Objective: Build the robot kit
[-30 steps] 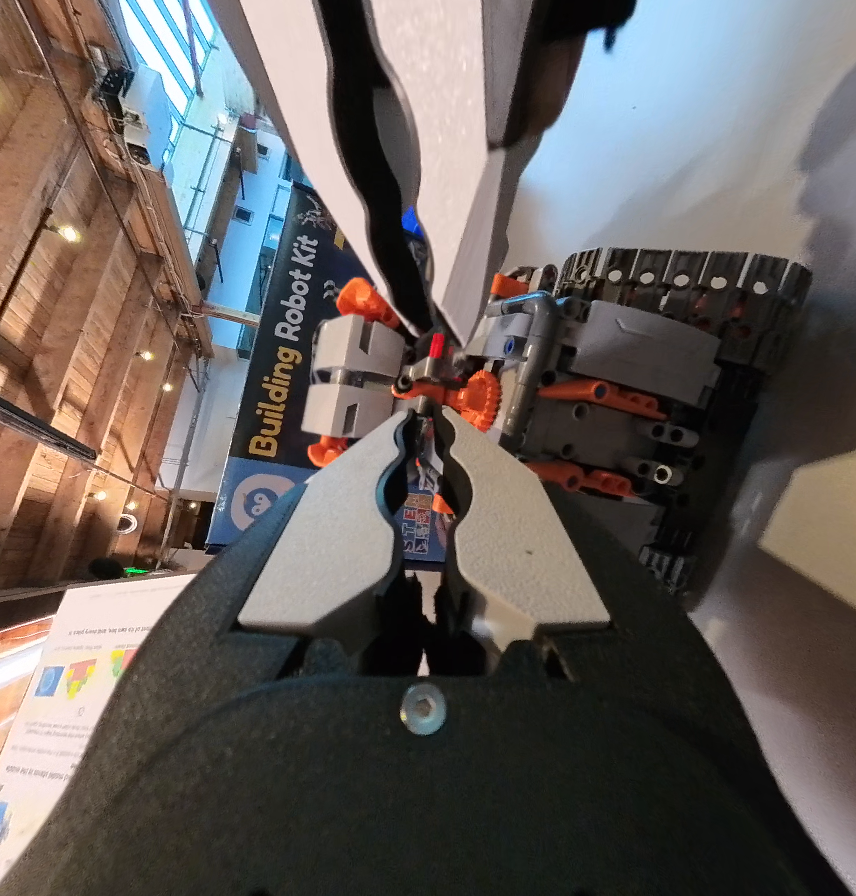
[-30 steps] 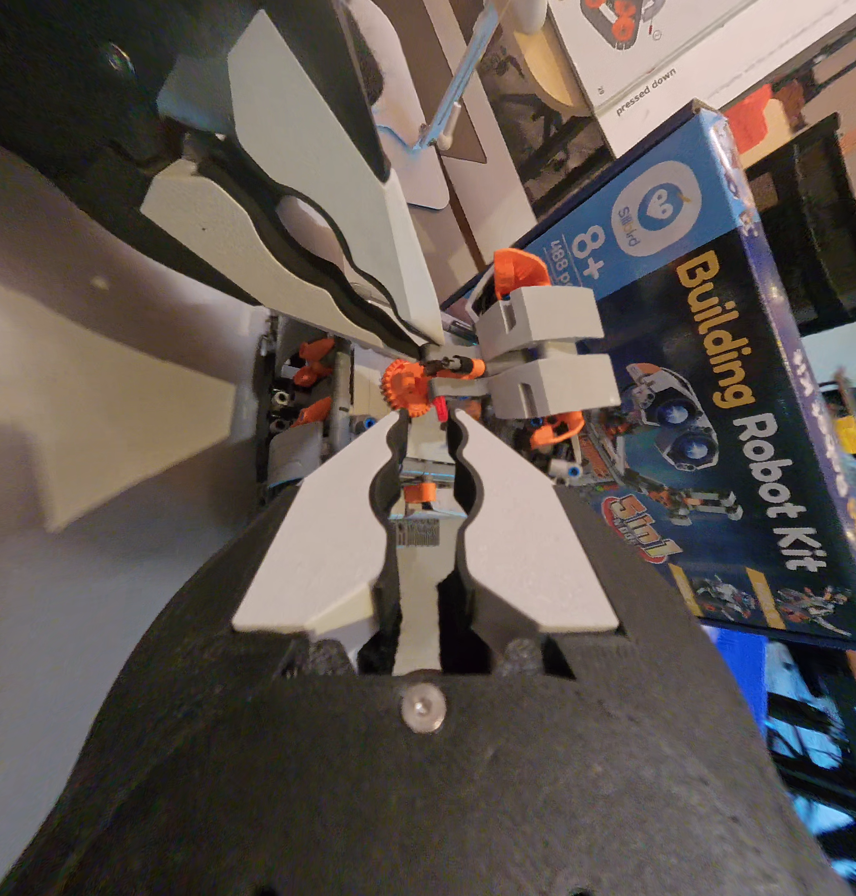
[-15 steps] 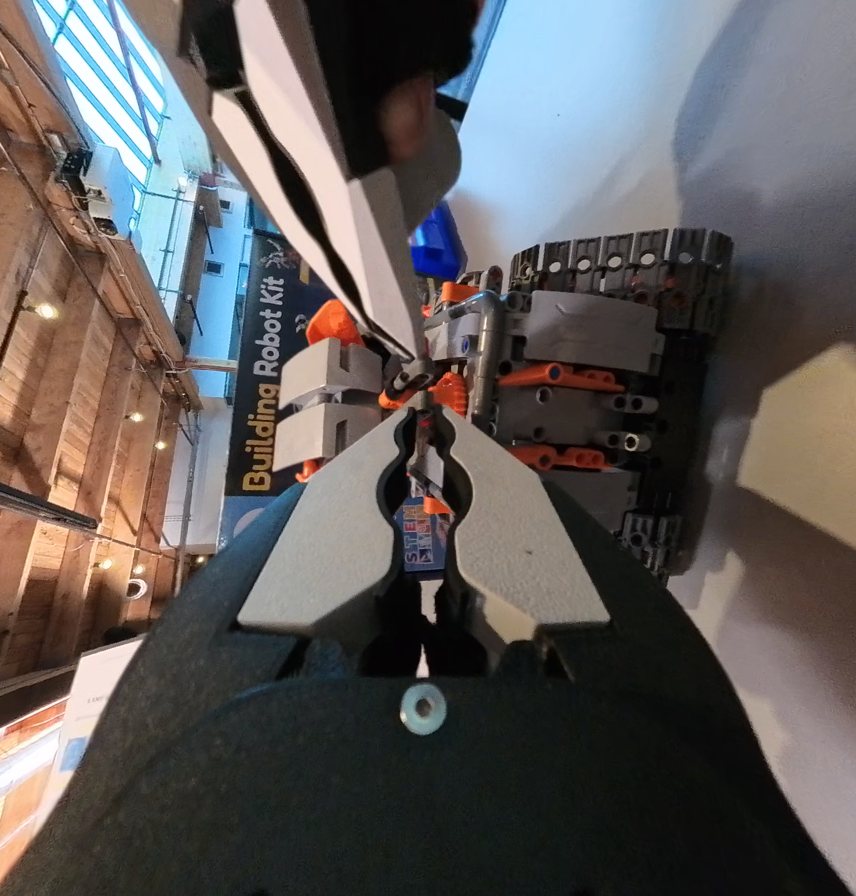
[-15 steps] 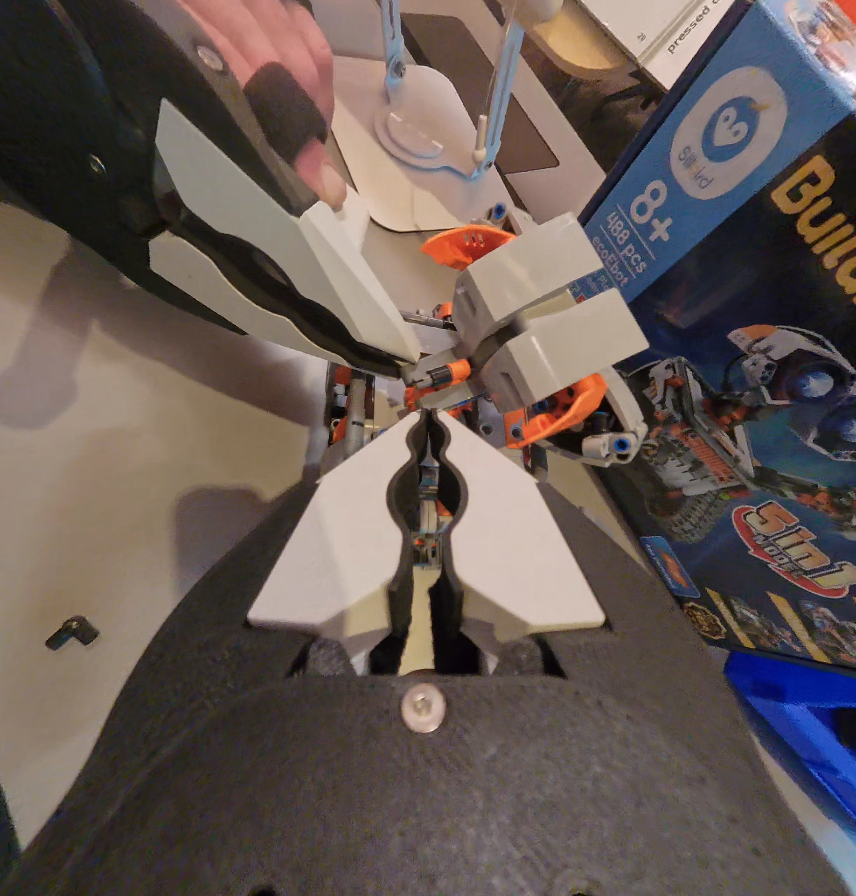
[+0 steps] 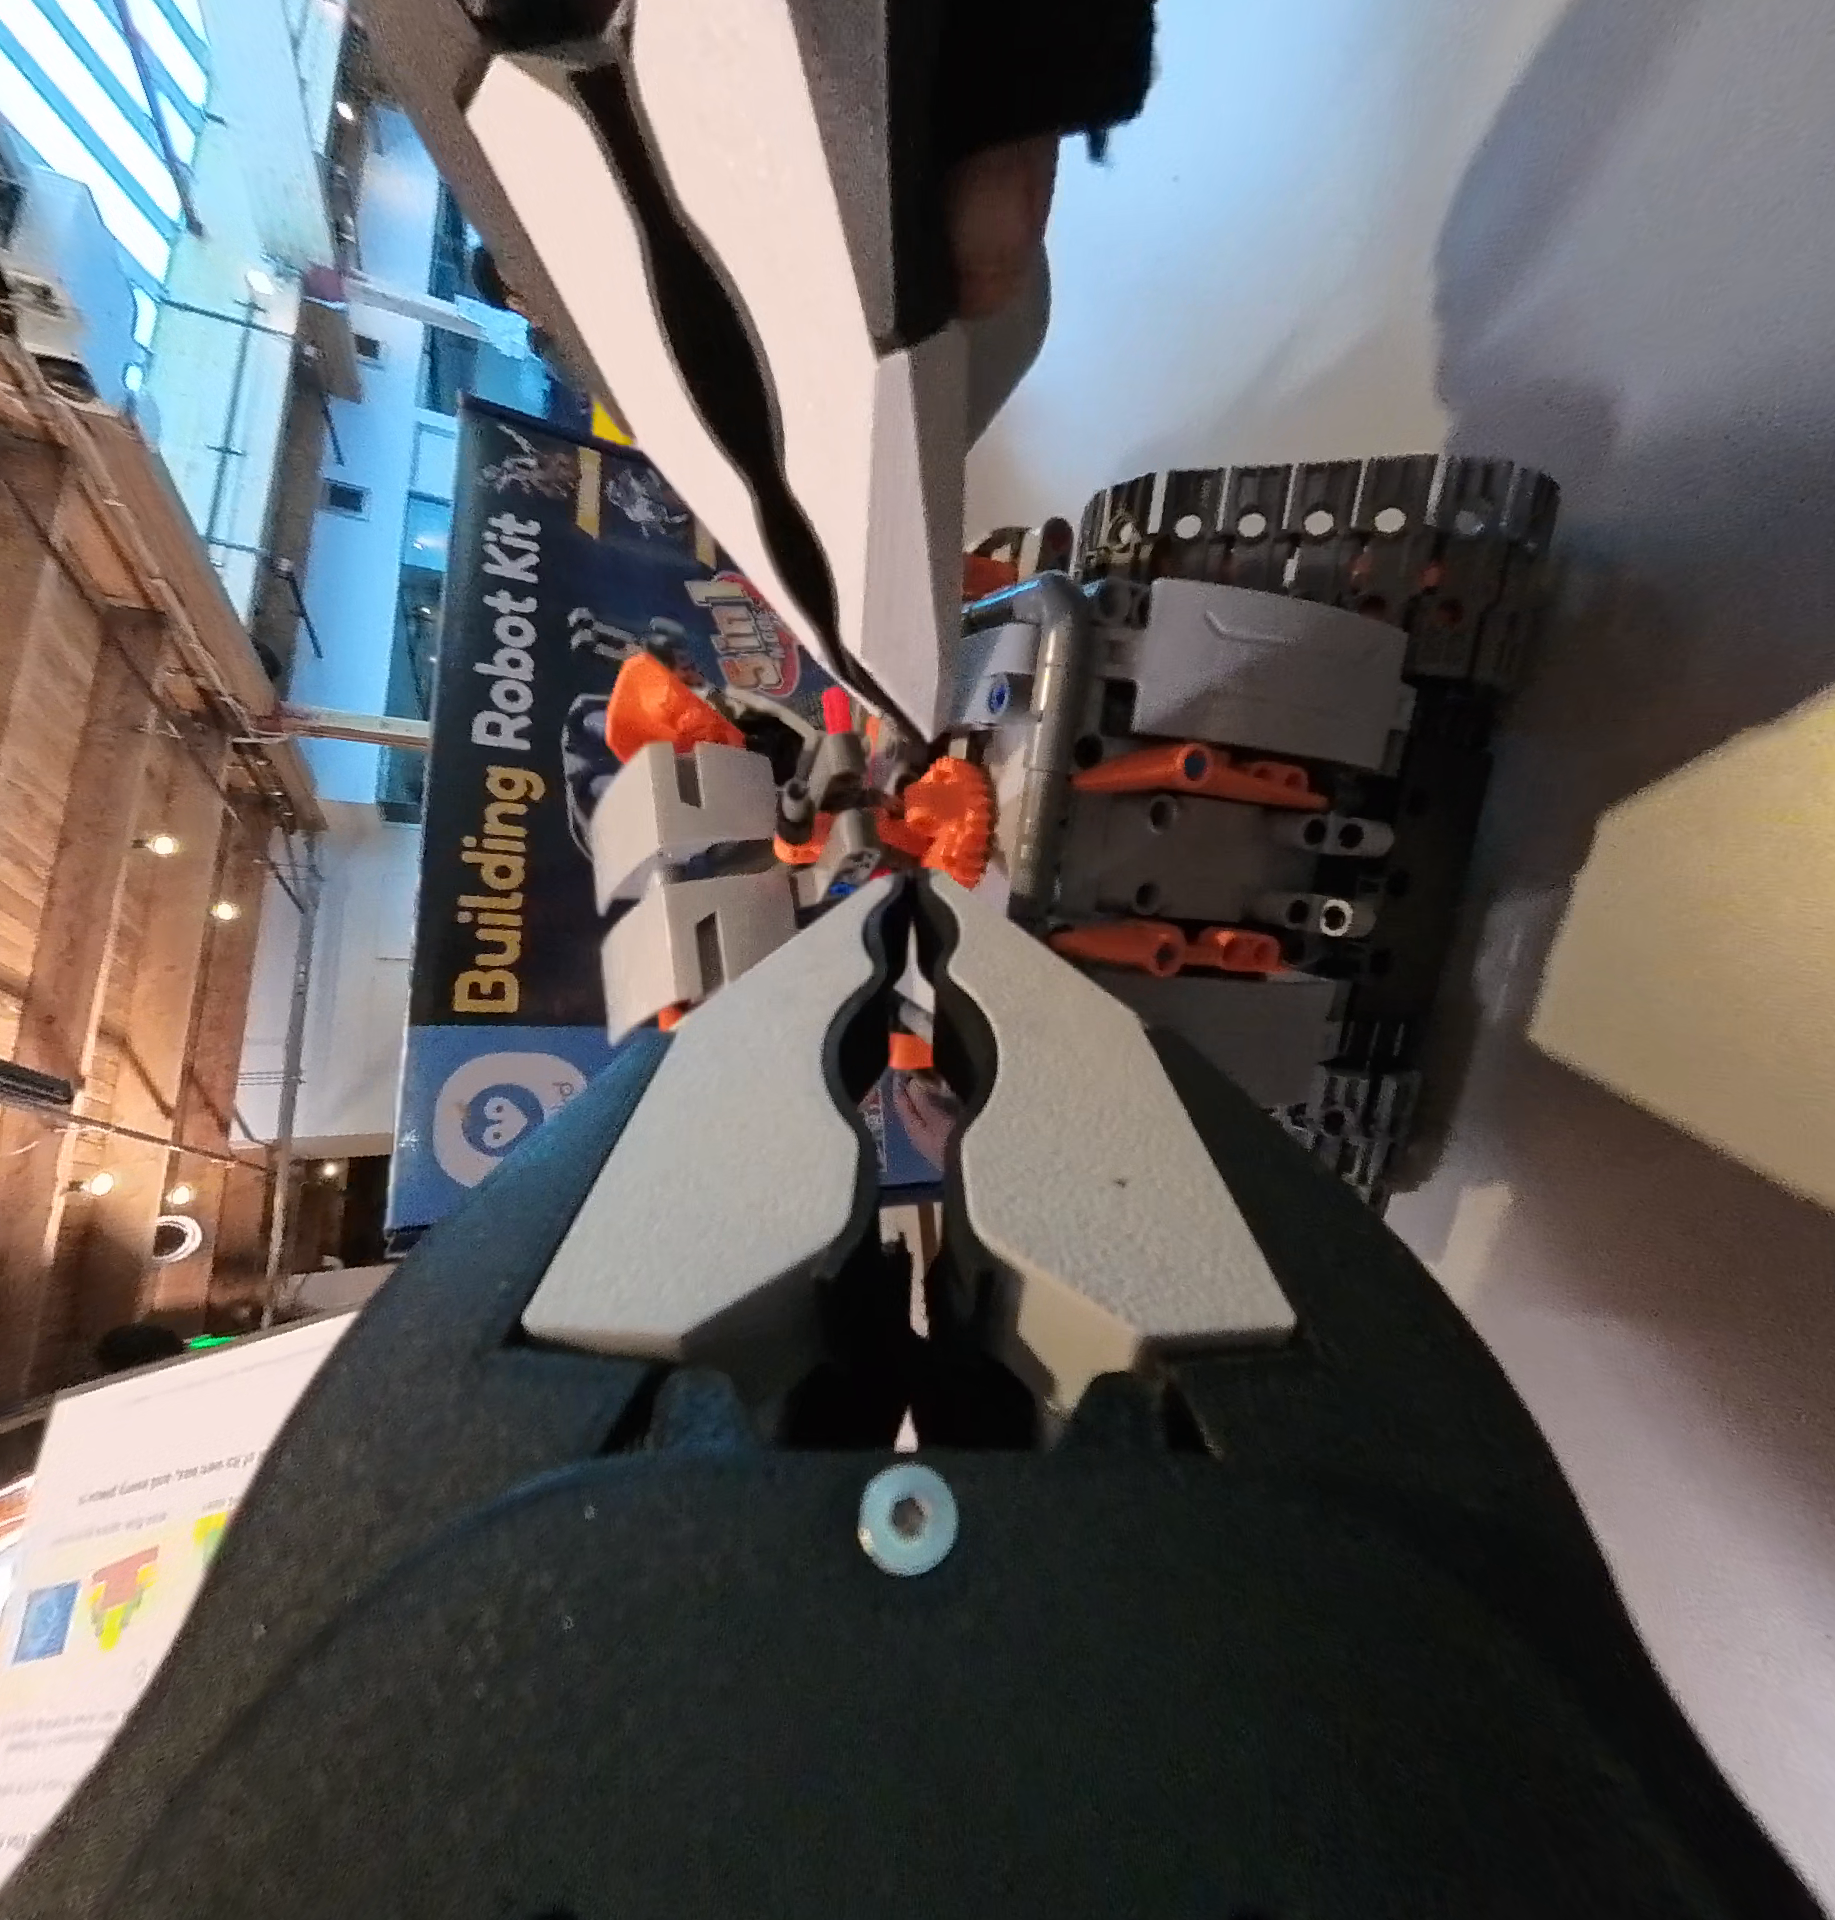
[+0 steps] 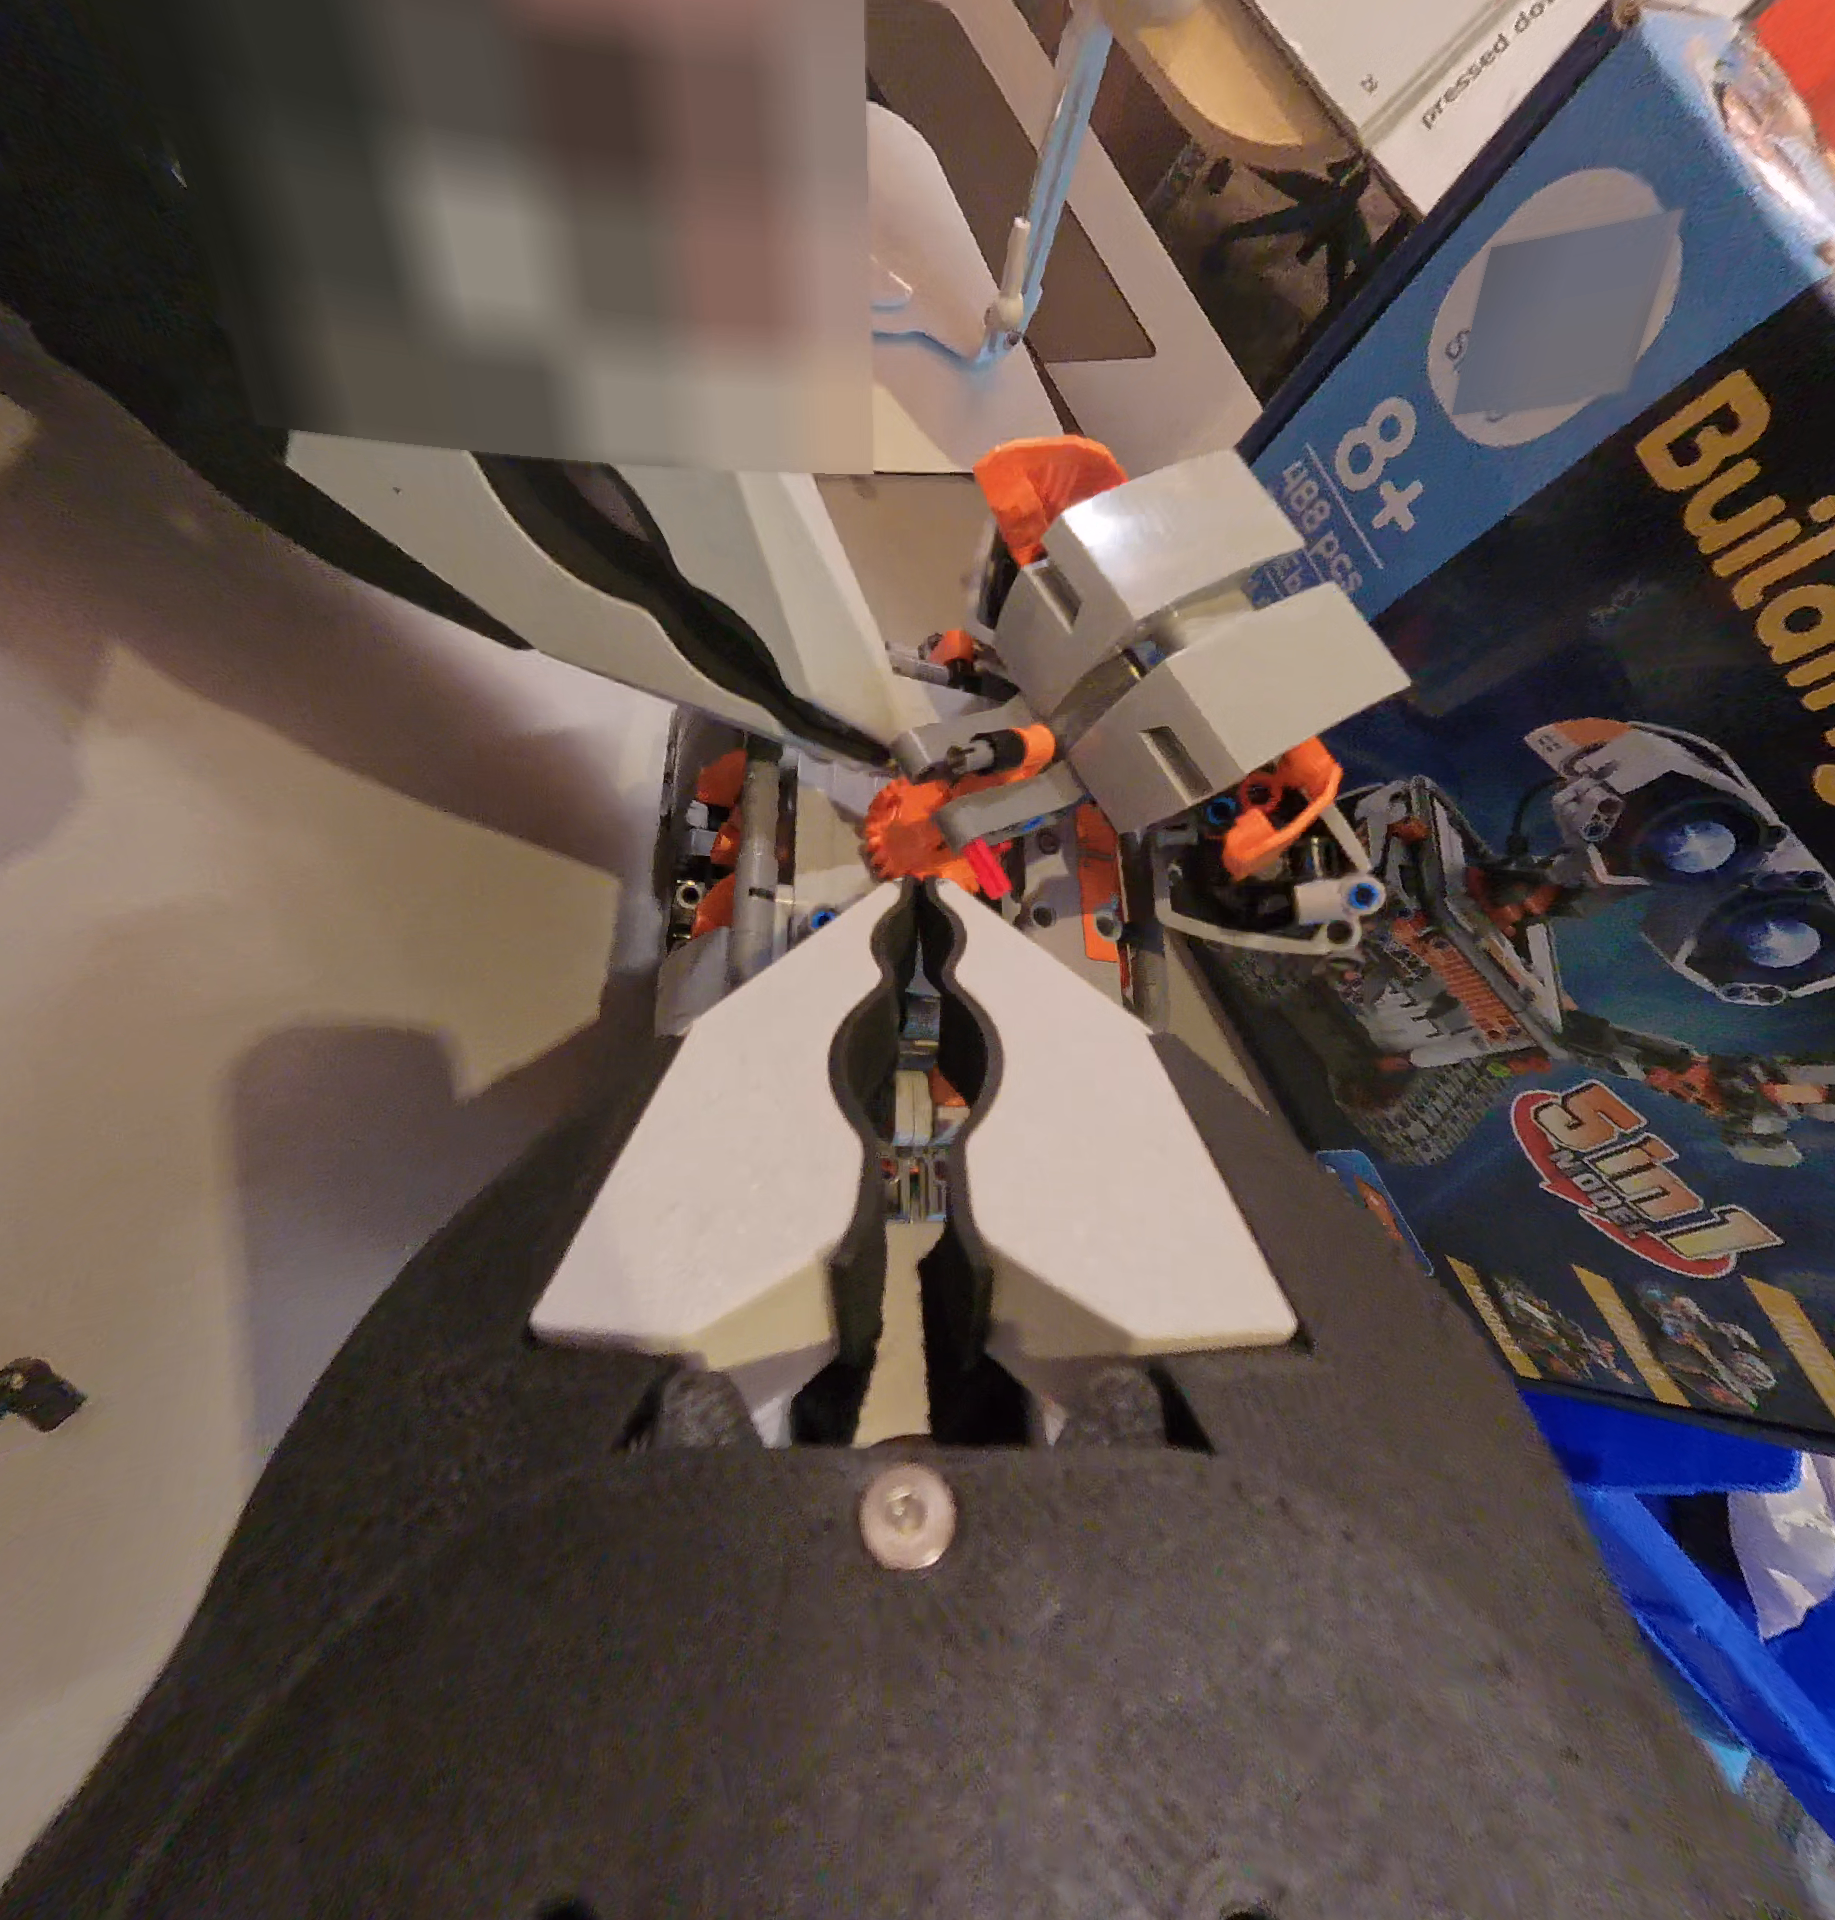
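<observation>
A grey, orange and black tracked toy robot model [image 5: 1256, 810] stands on the white table [image 5: 1515, 312]. Its grey block head [image 5: 684, 883] sticks out toward a blue kit box [image 5: 497, 831]. My left gripper [image 5: 918, 894] is shut, with its tips against the orange gear [image 5: 939, 821] at the model's neck. My right gripper [image 5: 908, 727] comes in from the opposite side, shut, with its tips just past the gear. In the right wrist view the right gripper [image 6: 918, 894] touches the gear [image 6: 902, 831] and the left gripper [image 6: 877, 753] meets the grey neck beam. Whether either pinches a part is hidden.
The kit box [image 6: 1619, 727] stands close behind the model's head [image 6: 1183, 665]. A blue bin [image 6: 1671, 1538] sits below it. A small black part [image 6: 14, 1397] lies on the table [image 6: 165, 1039]. A printed sheet [image 5: 113, 1558] lies near the left gripper. Both grippers' tips are close together, under 4 cm apart.
My right gripper went from slightly open to shut at the orange gear. The model's grey head has tilted, and both grippers have shifted a little around the neck.
</observation>
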### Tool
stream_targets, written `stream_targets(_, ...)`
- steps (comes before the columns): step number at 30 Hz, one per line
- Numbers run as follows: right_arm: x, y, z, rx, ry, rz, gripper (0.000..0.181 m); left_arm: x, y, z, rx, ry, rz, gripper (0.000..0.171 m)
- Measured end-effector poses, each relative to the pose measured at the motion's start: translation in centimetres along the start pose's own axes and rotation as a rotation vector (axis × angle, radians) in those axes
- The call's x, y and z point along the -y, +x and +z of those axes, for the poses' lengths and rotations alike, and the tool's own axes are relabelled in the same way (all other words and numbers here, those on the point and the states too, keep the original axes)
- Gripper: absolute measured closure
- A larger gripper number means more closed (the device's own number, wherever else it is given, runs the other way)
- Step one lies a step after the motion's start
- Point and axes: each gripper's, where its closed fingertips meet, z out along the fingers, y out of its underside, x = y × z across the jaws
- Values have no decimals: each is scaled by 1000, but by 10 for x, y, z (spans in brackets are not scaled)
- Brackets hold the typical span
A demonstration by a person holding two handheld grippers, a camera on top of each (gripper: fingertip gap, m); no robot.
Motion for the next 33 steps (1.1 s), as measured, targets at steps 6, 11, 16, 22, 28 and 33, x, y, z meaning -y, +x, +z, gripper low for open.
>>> stream_targets(6,16,15,-24,-17,85,36,181,5,-2,-6,-35,51,-85,171)
stream_targets(11,11,15,-12,87,105,118,174,17,-21,-17,-110,178,-501,164)
stream_targets(16,13,14,-7,162,130,151,178,9,-17,-7,-192,177,-729,160)
stream_targets(22,11,11,-4,196,113,126,180,6,-13,-2,-191,181,-741,163)
stream_targets(28,6,9,0,169,71,77,181,3,-4,1,-220,148,-713,165)
stream_targets(33,8,8,0,157,63,59,181,7,-10,-5,-288,206,-837,160)
